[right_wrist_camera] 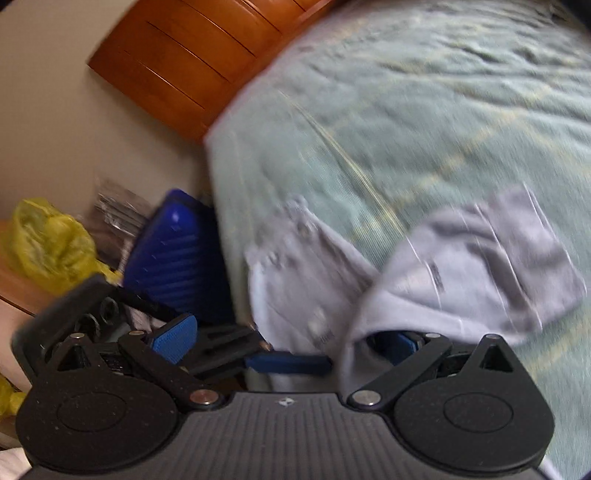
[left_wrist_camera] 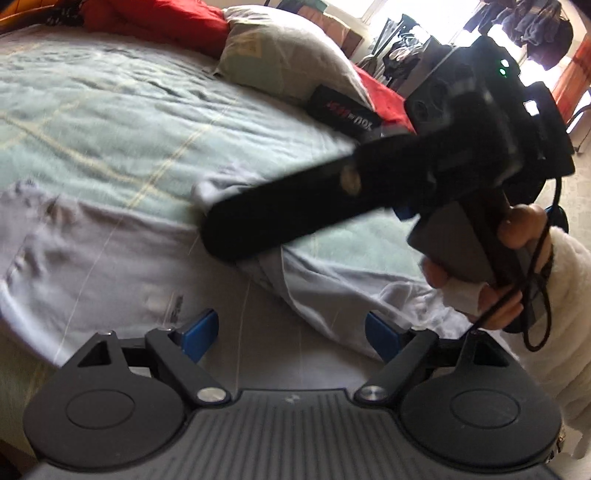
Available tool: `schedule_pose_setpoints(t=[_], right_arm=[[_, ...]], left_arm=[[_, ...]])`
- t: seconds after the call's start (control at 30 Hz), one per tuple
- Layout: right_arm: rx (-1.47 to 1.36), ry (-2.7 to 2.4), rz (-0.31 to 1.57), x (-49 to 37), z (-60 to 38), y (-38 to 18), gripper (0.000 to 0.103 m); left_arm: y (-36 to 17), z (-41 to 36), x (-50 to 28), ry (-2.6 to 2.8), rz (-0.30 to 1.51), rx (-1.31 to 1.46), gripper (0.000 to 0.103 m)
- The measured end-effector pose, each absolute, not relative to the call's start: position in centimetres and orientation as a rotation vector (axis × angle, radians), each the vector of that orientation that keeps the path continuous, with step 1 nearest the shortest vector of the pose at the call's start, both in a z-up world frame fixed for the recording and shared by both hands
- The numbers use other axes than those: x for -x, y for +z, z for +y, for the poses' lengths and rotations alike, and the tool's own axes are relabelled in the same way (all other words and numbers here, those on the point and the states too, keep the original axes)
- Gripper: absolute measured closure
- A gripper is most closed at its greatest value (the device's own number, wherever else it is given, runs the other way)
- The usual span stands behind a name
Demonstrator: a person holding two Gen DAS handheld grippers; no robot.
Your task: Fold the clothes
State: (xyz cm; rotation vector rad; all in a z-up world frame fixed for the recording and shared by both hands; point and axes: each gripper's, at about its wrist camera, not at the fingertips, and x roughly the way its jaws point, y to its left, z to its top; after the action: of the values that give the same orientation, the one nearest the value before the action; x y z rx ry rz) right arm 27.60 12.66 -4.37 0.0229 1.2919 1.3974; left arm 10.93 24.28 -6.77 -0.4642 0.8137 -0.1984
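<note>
A light grey garment point(left_wrist_camera: 110, 258) lies spread on the green bedspread point(left_wrist_camera: 110, 122). My left gripper point(left_wrist_camera: 291, 336) is open, its blue pads just above the cloth and holding nothing. The right gripper's black body point(left_wrist_camera: 295, 206) crosses the left wrist view above the garment, with the person's hand on its handle. In the right wrist view the grey garment point(right_wrist_camera: 461, 266) is folded partly over itself and one edge drapes over the right pad of my right gripper point(right_wrist_camera: 288, 343), which is open. The left gripper's blue fingertip point(right_wrist_camera: 288, 363) shows below it.
A grey pillow point(left_wrist_camera: 280, 55), red bedding point(left_wrist_camera: 155, 18) and a black box point(left_wrist_camera: 343, 114) lie at the far side of the bed. A wooden dresser point(right_wrist_camera: 207, 55), a blue suitcase point(right_wrist_camera: 177, 258) and a yellow bag point(right_wrist_camera: 48, 243) stand beside the bed edge.
</note>
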Motion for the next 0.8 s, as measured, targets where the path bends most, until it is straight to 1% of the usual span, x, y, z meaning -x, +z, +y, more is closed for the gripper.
schedule_pose_setpoints(t=[0.13,0.37,0.43,0.6,0.7,0.73,0.77,0.8], right_arm=[[-0.044,1.334,1.243,-28.5,9.2,-3.6,0.0],[-0.045,1.175,1.144,-29.2,-0.4,-1.5,0.0],[-0.052,1.132,1.121,-28.5,-3.2,-1.6,0.0],[-0.137,1.052,1.076,-26.5,-10.7,-2.2,0.0],[-0.182,1.013,1.059,-25.5,-13.2,-2.8,0.0],[-0.194,1.002,1.055,-25.2,-13.8,-3.1,0.0],[-0.205,0.992,1.052,-25.0,-14.3,-3.3,0.0],[-0.216,0.984,1.051,-24.8,-14.8,-3.6,0.0]], left_arm=[[-6.6,23.7,-11.0,-0.202,0.817,0.453,0.017],[-6.3,22.8,-11.3,-0.203,0.783,0.475,0.017],[-7.1,23.3,-12.1,-0.204,0.79,0.542,0.019],[-8.3,24.8,-13.7,-0.193,0.761,0.688,0.019],[-8.4,25.3,-15.5,-0.161,0.772,0.704,0.026],[-8.4,25.3,-16.3,-0.144,0.783,0.69,0.031],[-8.3,25.2,-16.9,-0.128,0.799,0.661,0.04],[-8.2,25.0,-17.2,-0.108,0.814,0.626,0.045]])
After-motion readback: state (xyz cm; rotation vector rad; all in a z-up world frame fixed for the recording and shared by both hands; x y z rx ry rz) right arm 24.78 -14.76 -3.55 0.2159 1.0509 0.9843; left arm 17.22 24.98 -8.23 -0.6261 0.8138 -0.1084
